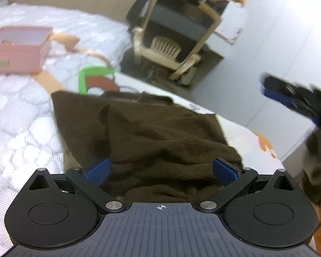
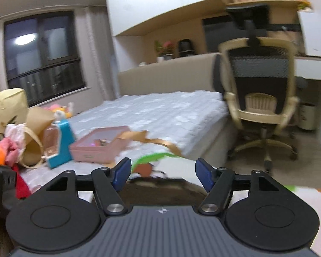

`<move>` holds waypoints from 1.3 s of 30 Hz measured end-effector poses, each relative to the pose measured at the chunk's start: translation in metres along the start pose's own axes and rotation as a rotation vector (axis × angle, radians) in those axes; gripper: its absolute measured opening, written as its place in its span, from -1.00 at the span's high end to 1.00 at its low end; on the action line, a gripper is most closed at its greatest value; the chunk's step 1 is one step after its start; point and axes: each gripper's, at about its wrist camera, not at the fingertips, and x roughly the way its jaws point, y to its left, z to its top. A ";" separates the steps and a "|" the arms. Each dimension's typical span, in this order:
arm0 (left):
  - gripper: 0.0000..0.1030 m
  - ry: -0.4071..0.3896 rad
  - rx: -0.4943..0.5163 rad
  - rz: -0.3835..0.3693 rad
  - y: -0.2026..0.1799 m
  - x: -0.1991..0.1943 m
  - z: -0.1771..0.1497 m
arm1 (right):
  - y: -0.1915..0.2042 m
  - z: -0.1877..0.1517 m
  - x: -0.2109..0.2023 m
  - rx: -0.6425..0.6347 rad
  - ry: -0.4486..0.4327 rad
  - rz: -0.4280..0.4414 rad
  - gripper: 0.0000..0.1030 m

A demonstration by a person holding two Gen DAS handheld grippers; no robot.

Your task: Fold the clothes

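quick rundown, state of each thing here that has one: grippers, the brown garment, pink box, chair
left gripper: open, fingers either side of bunched cloth, not closed on it
right gripper: open, holding nothing
brown garment: crumpled and partly doubled over, not neatly folded
pink box: lid off, open top, resting on the mattress
office chair: upright, unoccupied, beside the bed

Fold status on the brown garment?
Early. The brown garment lies bunched and creased on the bed, no clean fold visible. Left gripper is open with its jaws either side of the cloth; right gripper is open above it, holding nothing. Gripping, flattening and folding remain.
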 end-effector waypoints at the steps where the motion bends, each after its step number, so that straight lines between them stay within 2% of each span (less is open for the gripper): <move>1: -1.00 0.009 -0.021 0.016 0.002 0.007 0.002 | -0.008 -0.006 -0.003 0.017 0.005 -0.010 -0.32; 6: -0.95 -0.032 -0.057 0.147 0.010 0.032 0.010 | -0.041 -0.034 -0.013 0.110 0.039 -0.046 -0.32; 8: -0.33 -0.087 0.000 0.159 0.003 0.022 0.018 | -0.049 -0.043 -0.012 0.134 0.056 -0.057 -0.32; 9: 0.17 -0.115 0.029 0.165 -0.001 0.018 0.023 | -0.052 -0.046 -0.011 0.140 0.065 -0.064 -0.32; 10: 0.42 -0.143 0.058 0.170 -0.004 0.013 0.027 | -0.053 -0.047 -0.009 0.137 0.069 -0.069 -0.32; 11: 0.57 -0.171 0.086 0.175 -0.008 0.008 0.031 | -0.054 -0.048 -0.007 0.132 0.072 -0.074 -0.32; 12: 0.62 -0.199 0.115 0.180 -0.012 0.003 0.035 | -0.052 -0.045 -0.006 0.120 0.064 -0.078 -0.32; 15: 0.62 -0.283 0.202 0.196 -0.022 -0.011 0.048 | -0.043 -0.033 0.004 0.076 0.034 -0.078 -0.32; 18: 0.58 -0.327 0.192 0.230 -0.014 -0.026 0.060 | -0.030 -0.022 0.026 0.032 0.036 -0.063 -0.32; 19: 0.46 -0.310 0.186 0.245 -0.006 -0.022 0.056 | -0.026 -0.021 0.034 0.020 0.049 -0.055 -0.32; 21: 0.24 -0.227 0.155 0.277 0.012 -0.005 0.041 | -0.014 -0.024 0.058 -0.033 0.119 -0.028 -0.32; 24: 0.06 -0.106 0.101 0.318 0.039 0.017 0.020 | 0.000 -0.036 0.097 -0.130 0.268 -0.030 -0.32; 25: -0.16 -0.070 0.077 0.327 0.049 0.021 0.014 | 0.003 -0.042 0.111 -0.165 0.325 -0.042 -0.32; 27: -0.41 -0.064 0.043 0.327 0.059 0.013 0.012 | 0.004 -0.053 0.125 -0.205 0.379 -0.061 -0.32; 29: -0.43 -0.085 0.035 0.333 0.063 -0.003 0.018 | 0.004 -0.056 0.127 -0.221 0.379 -0.057 -0.33; 31: -0.46 -0.115 0.040 0.310 0.063 -0.015 0.029 | 0.005 -0.054 0.127 -0.218 0.377 -0.056 -0.33; 32: -0.46 -0.131 0.044 0.275 0.060 -0.021 0.035 | 0.006 -0.054 0.127 -0.216 0.376 -0.056 -0.33; 36: -0.48 -0.132 0.020 0.026 0.047 -0.021 0.051 | 0.007 -0.037 0.124 -0.203 0.322 -0.038 -0.33; 38: -0.56 -0.101 0.000 -0.026 0.046 -0.006 0.055 | 0.002 -0.023 0.122 -0.164 0.282 -0.035 -0.33; 39: -0.58 -0.086 0.008 -0.005 0.046 0.005 0.056 | -0.002 -0.017 0.124 -0.140 0.270 -0.034 -0.33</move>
